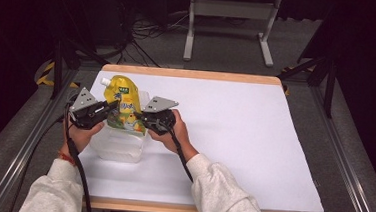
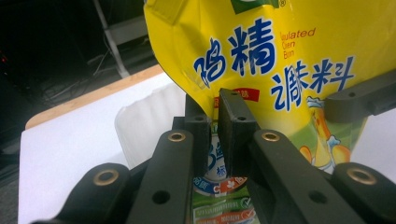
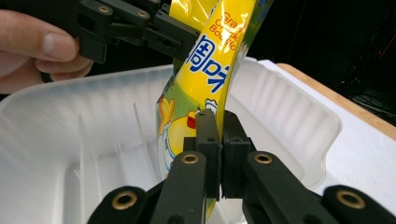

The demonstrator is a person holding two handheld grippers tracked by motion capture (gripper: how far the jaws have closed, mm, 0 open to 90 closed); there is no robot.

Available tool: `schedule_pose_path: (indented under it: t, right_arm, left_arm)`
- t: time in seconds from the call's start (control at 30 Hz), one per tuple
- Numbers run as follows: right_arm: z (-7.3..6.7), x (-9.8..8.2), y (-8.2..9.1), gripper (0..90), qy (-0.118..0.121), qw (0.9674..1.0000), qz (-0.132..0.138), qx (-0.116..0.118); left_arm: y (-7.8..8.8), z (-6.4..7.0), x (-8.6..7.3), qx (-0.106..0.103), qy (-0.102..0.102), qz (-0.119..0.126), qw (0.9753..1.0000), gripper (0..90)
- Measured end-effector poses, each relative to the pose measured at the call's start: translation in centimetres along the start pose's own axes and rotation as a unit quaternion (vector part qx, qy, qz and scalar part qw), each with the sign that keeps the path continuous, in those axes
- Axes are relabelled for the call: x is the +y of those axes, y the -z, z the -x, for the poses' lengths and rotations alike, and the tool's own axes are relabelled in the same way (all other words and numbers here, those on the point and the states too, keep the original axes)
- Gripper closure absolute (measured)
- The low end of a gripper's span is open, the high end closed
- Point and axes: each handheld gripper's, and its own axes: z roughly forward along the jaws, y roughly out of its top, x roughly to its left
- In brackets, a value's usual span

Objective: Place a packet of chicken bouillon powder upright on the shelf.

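A yellow spout pouch point(image 1: 121, 106) with blue print stands upright over a translucent white plastic container point(image 1: 118, 143) at the table's left. My left gripper point(image 1: 109, 109) is shut on the pouch's left edge, and my right gripper point(image 1: 142, 117) is shut on its right edge. In the left gripper view the two jaws point(image 2: 215, 116) pinch the pouch point(image 2: 280, 56) low down, with the container's ribbed wall point(image 2: 144, 121) behind. In the right gripper view the jaws point(image 3: 219, 126) clamp the pouch's side seam point(image 3: 210, 74) above the container point(image 3: 280, 102), and the left gripper point(image 3: 173, 37) grips the far side.
The white table top point(image 1: 234, 134) has a wooden rim at front and back. Its right half holds nothing. Beyond the table stand a metal frame point(image 1: 230, 8) and floor cables point(image 1: 146, 30). Dark rails run along both sides.
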Motion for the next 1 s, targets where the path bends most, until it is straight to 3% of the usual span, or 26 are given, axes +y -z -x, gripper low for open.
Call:
schedule_pose_path:
  t: [0.43,0.67,1.0]
  right_arm:
    - [-0.8,-1.0,-0.4,88.4,0.003,0.9997,-0.018,0.016]
    - [-0.6,-1.4,-0.4,88.1,-0.011,0.9994,-0.019,0.025]
    - [-1.0,-1.5,-0.4,86.3,0.005,0.9994,-0.030,0.014]
  left_arm:
    - [0.8,-0.1,-1.0,-0.013,-0.007,-0.033,0.9993,83.1]
    - [1.0,-0.3,-1.6,-0.023,0.015,-0.020,0.9994,82.0]
    - [1.0,0.0,-1.6,-0.017,0.013,-0.020,0.9996,81.7]
